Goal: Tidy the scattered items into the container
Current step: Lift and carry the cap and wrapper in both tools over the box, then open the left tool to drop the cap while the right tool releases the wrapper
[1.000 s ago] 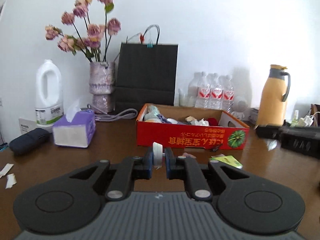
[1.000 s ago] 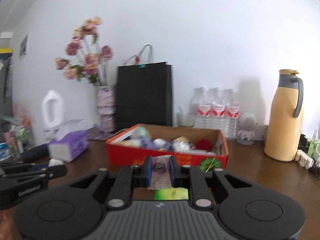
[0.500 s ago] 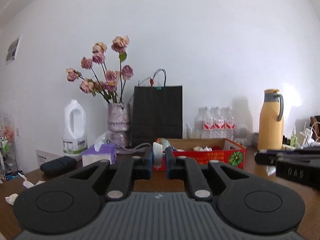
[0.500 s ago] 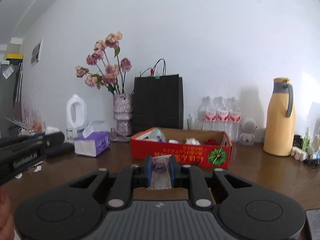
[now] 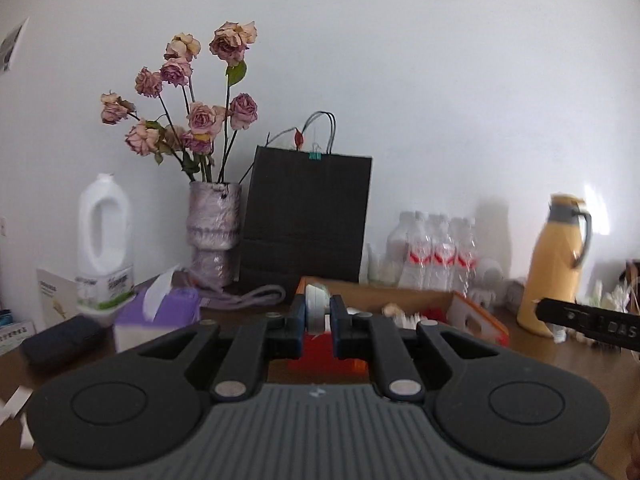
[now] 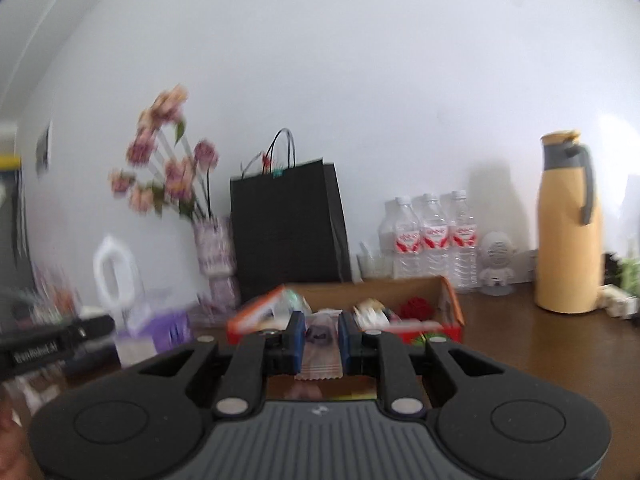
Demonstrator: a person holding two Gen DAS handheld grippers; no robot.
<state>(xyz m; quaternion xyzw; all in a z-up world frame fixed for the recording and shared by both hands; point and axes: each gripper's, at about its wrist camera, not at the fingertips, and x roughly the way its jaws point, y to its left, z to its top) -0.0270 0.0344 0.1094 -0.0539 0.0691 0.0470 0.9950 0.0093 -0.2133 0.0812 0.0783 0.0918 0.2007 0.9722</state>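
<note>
Landmark: red cardboard box (image 6: 450,312), open-topped, on the brown bench (image 6: 540,344); places below are given relative to it.
Left hand-held gripper (image 5: 318,316): pinching one small white round item (image 5: 316,308), held on edge between the blue pads, in front of the box's left end.
Right hand-held gripper (image 6: 322,336): pinching one small packet (image 6: 320,354) with a crimped lower edge and a dark print; it hangs before the box's front wall.
Box contents: several small things, blurred; one red piece (image 6: 416,306) towards the right end, the rest pale; count cannot be told.
Water bottles (image 6: 430,240): three counted in the right wrist view, behind the box's right end, against the wall.
Black paper bag (image 5: 306,220): one, directly behind the box.
Vase of dried roses (image 5: 214,232): one, behind and left of the box.
White jug (image 5: 105,240): one, further left.
Purple tissue box (image 5: 160,314): one, left of the box.
Yellow flask (image 6: 568,224): one, well to the right.
Small white figurine (image 6: 496,264): one, between the bottles and the flask.
</note>
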